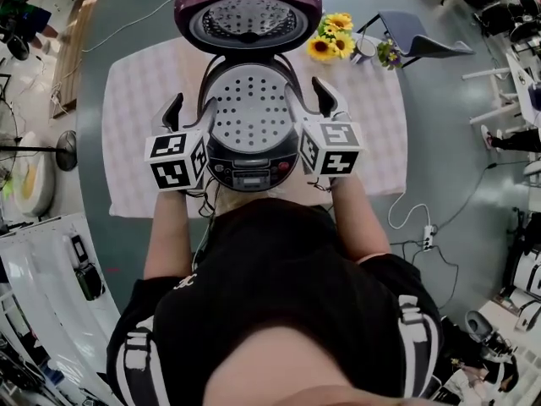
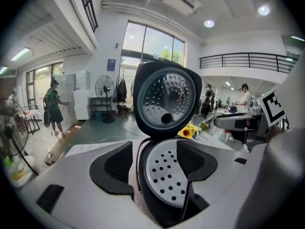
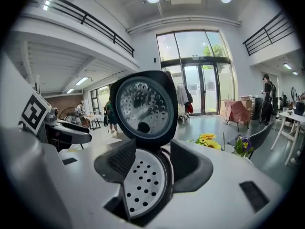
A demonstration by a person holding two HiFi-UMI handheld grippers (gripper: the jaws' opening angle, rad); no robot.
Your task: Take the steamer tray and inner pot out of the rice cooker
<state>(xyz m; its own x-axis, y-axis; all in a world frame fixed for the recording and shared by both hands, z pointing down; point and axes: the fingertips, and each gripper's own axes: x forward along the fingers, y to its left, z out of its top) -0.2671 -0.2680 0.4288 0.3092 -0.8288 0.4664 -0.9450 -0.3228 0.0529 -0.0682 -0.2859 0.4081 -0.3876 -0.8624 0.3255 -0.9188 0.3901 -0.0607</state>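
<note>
The rice cooker (image 1: 252,163) stands on the table in front of me with its purple lid (image 1: 248,15) swung up at the back. The round perforated steamer tray (image 1: 251,112) lies in its mouth and hides the inner pot. My left gripper (image 1: 191,112) is open astride the cooker's left rim, one finger outside, the other over the tray (image 2: 164,175). My right gripper (image 1: 308,100) is open astride the right rim in the same way, its jaws narrower. In the gripper views the tray (image 3: 143,182) shows between the jaws of each gripper (image 2: 155,163) (image 3: 153,163), with no pad pressing on it.
A pale checked cloth (image 1: 135,100) covers the table. Sunflowers (image 1: 331,39) and a small cup stand at the back right, next to a grey chair (image 1: 414,28). A white cable (image 1: 414,218) lies on the floor at the right, a fan (image 1: 66,150) at the left. People stand far off.
</note>
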